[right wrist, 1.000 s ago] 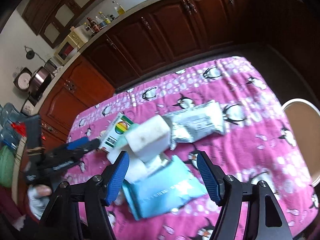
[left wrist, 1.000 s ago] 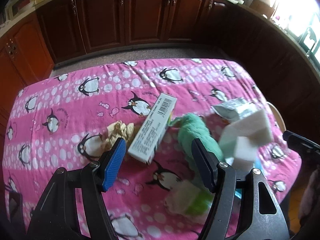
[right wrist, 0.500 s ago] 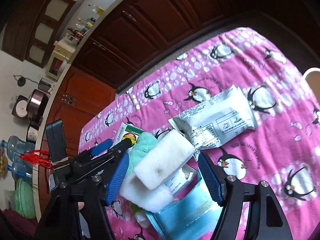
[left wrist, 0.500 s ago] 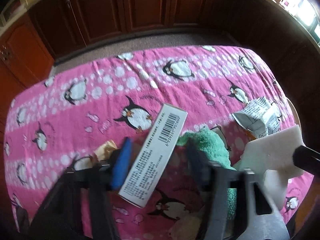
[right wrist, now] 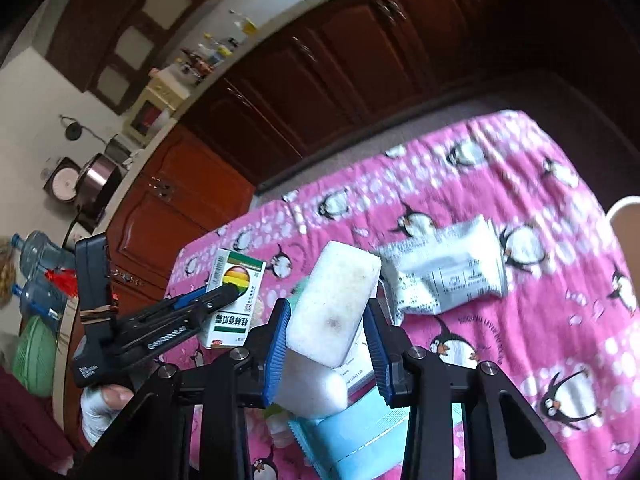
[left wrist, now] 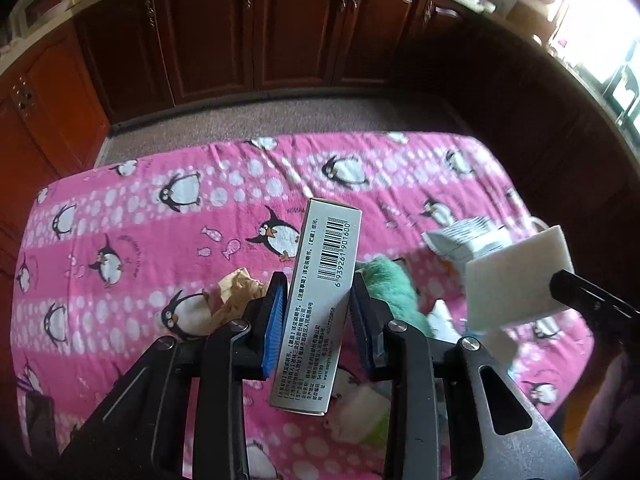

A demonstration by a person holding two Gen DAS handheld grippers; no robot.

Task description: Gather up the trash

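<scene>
My left gripper (left wrist: 318,320) is shut on a grey medicine box (left wrist: 320,300) with a barcode and holds it above the pink penguin tablecloth (left wrist: 140,208). The box shows its green and rainbow face in the right wrist view (right wrist: 236,300). My right gripper (right wrist: 326,344) is shut on a white foam block (right wrist: 334,312), also lifted; the block shows at the right of the left wrist view (left wrist: 516,280). On the cloth lie a crumpled brown paper (left wrist: 236,296), a green cloth (left wrist: 392,292), a silver wrapper (right wrist: 448,280) and a light blue packet (right wrist: 360,440).
Dark wooden cabinets (left wrist: 248,32) stand beyond the table, across a strip of grey floor (left wrist: 280,120). A second white foam piece (right wrist: 316,388) lies under the held block. A chair seat (right wrist: 628,224) is at the table's right edge. Water bottles (right wrist: 36,268) stand far left.
My left gripper closed on the medicine box and lifted it off the cloth. My right gripper closed on the white foam block and raised it.
</scene>
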